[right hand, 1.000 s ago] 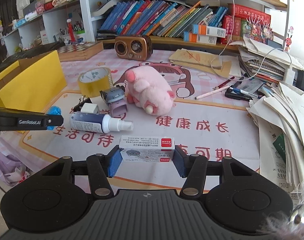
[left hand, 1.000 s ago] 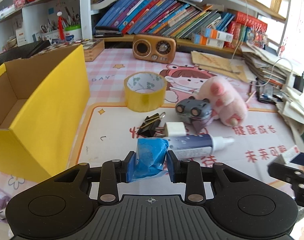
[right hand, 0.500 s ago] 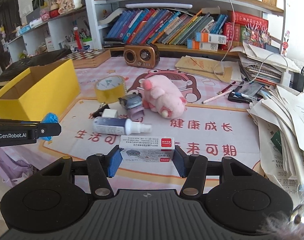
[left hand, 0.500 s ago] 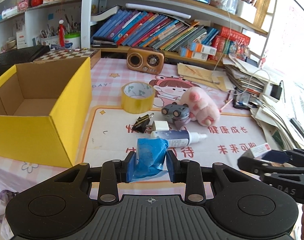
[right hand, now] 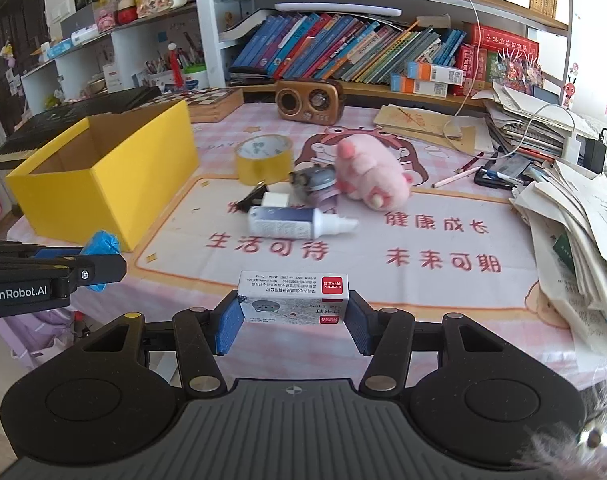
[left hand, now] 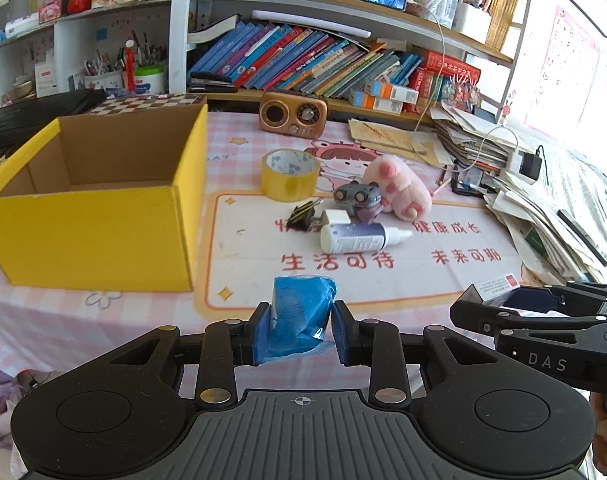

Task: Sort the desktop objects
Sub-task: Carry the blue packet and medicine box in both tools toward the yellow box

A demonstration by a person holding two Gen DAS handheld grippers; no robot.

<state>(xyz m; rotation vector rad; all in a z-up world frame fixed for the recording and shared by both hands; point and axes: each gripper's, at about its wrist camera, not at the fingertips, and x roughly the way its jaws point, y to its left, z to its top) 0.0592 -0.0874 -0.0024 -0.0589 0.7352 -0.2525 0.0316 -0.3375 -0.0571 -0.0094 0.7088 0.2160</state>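
My left gripper is shut on a crumpled blue bag, held above the desk's near edge. The right gripper is shut on a small white staple box with a red label. Each gripper shows in the other's view: the right gripper at the lower right, the left gripper at the left with the blue bag. An open, empty yellow cardboard box stands at the left. On the mat lie a spray bottle, a tape roll, a binder clip, a white plug, a grey toy and a pink plush.
A brown radio and a row of books stand at the back. Paper stacks, cables and pens crowd the right side. A chessboard and a keyboard lie behind the yellow box.
Both grippers have drawn back from the desk and risen a little, each keeping its object. The objects on the mat now look smaller and farther away; the yellow box's inside shows more.
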